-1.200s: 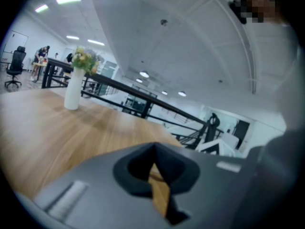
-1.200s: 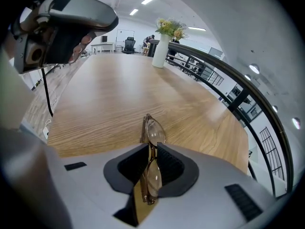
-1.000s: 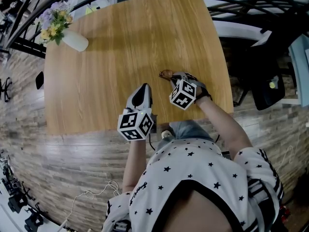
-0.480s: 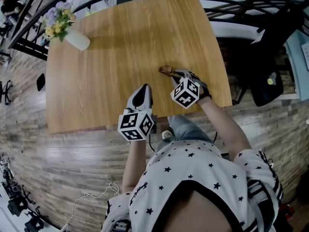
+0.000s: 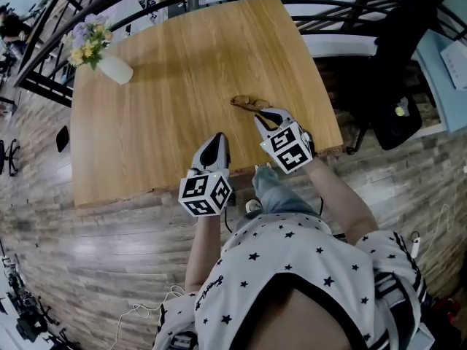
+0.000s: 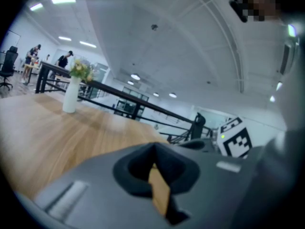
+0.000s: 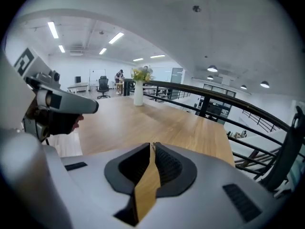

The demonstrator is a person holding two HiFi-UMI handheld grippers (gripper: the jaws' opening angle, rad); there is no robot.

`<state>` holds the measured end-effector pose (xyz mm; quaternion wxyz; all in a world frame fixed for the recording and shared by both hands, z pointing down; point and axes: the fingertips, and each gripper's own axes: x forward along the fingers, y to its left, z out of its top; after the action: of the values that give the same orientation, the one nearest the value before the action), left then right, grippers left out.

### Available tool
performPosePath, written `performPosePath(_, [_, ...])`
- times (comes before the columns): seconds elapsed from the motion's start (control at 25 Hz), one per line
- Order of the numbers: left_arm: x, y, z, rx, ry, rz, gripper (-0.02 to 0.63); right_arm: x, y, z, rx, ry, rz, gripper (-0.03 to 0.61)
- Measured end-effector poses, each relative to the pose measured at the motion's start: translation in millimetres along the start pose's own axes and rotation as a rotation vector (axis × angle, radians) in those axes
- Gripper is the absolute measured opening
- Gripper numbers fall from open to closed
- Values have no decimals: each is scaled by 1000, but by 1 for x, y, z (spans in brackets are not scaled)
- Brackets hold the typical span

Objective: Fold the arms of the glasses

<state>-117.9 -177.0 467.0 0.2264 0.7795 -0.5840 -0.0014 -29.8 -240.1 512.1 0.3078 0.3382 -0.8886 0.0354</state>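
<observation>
**Both tools shut and empty; glasses lie on the desk ahead of the right tool**

The glasses (image 5: 249,103) lie on the wooden desk (image 5: 175,86), in its near right part and not far from the right edge. They look brownish. They are too small in the head view to tell whether the arms are folded in or out. Neither tool view shows them.

The right tool (image 5: 262,114) hangs over the desk with its tip just short of the glasses and pointing toward them. I cannot tell from the head view whether tip and frame touch. In its own view the jaws are pressed together with nothing between them, only a thin line of desk wood showing through the slit.

The left tool (image 5: 217,136) sits to the left of the right one, over the near edge of the desk and apart from the glasses. Its jaws are also pressed together and pinch nothing.

A white vase (image 5: 115,69) with flowers (image 5: 88,38) stands at the far left corner of the desk, well apart from the glasses and both tools.
</observation>
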Motion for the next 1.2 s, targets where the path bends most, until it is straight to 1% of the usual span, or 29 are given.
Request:
performPosePath(0.28, [-28,-15,-11,8,-7,-18,6,-54,24,20,92,-141,-16,31])
performPosePath(0.4, [-38,-20,-17,0,-7,-21,6,-75,31,24,123,-186,-20,25])
performPosePath(0.6, [-53,-30,-25,-3,-5,-21,6,-101,49,23,139,-225,6,20])
performPosePath(0.88, [-75,-47,-34,-2,-5,-42,6,-128,76,17,166,-269,28,18])
performPosePath(1.2, [-90,-64,-40,16,2,-68,6,-149,90,10,204,-296,47,18])
